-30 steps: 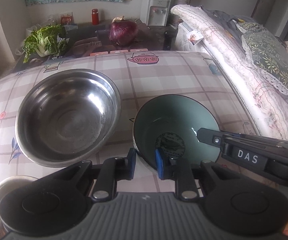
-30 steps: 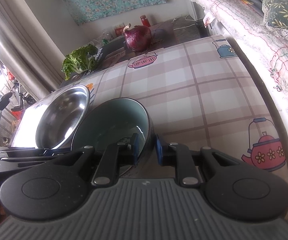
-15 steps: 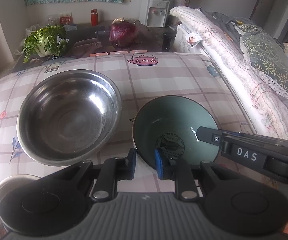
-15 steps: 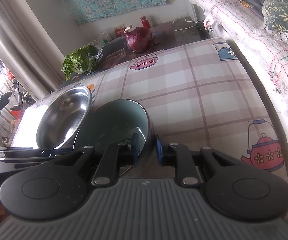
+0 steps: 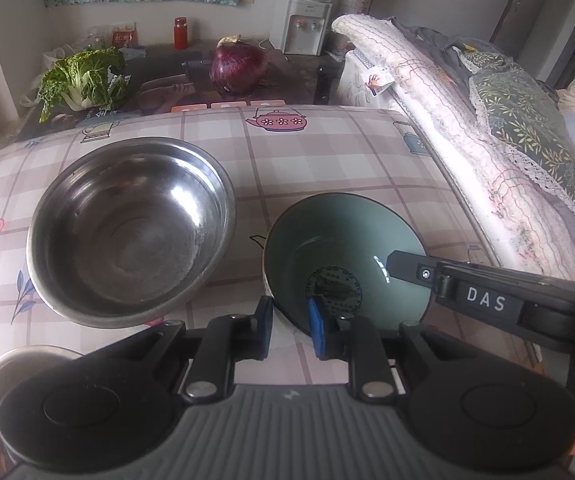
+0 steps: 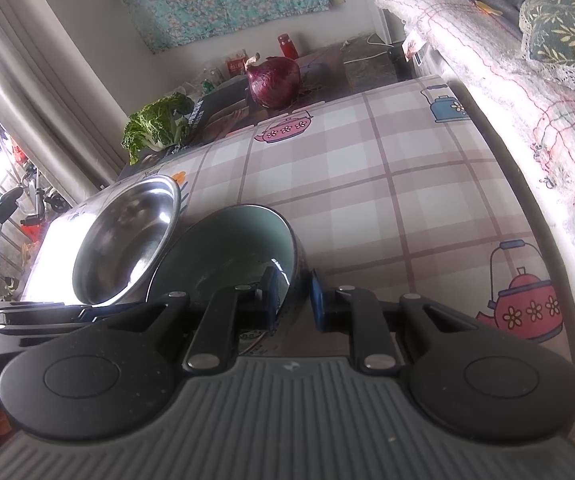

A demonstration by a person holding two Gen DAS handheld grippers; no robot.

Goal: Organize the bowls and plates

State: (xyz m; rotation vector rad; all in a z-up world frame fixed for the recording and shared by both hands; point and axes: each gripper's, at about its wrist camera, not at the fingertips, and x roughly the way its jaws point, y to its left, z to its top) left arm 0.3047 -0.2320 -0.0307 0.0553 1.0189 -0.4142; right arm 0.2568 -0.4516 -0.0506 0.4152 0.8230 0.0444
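Note:
A dark green ceramic bowl [image 5: 343, 248] with a printed mark in its bottom sits at the near right of the checked tablecloth [image 5: 327, 160]. My left gripper [image 5: 290, 322] is shut on its near rim, one blue pad inside and one outside. My right gripper [image 6: 292, 300] is shut on the bowl's right wall [image 6: 293, 256]; its black finger [image 5: 405, 268] shows inside the bowl in the left wrist view. A large steel bowl [image 5: 127, 224] stands empty just left of the green one [image 6: 127, 236]. I cannot tell if the green bowl is off the table.
Another steel rim [image 5: 19, 364] peeks out at the near left, mostly hidden behind my left gripper. At the back lie a red onion [image 5: 237, 68], a leafy cabbage [image 5: 83, 80] and a red bottle [image 5: 180, 33]. A quilted bed edge [image 5: 487, 184] runs along the right.

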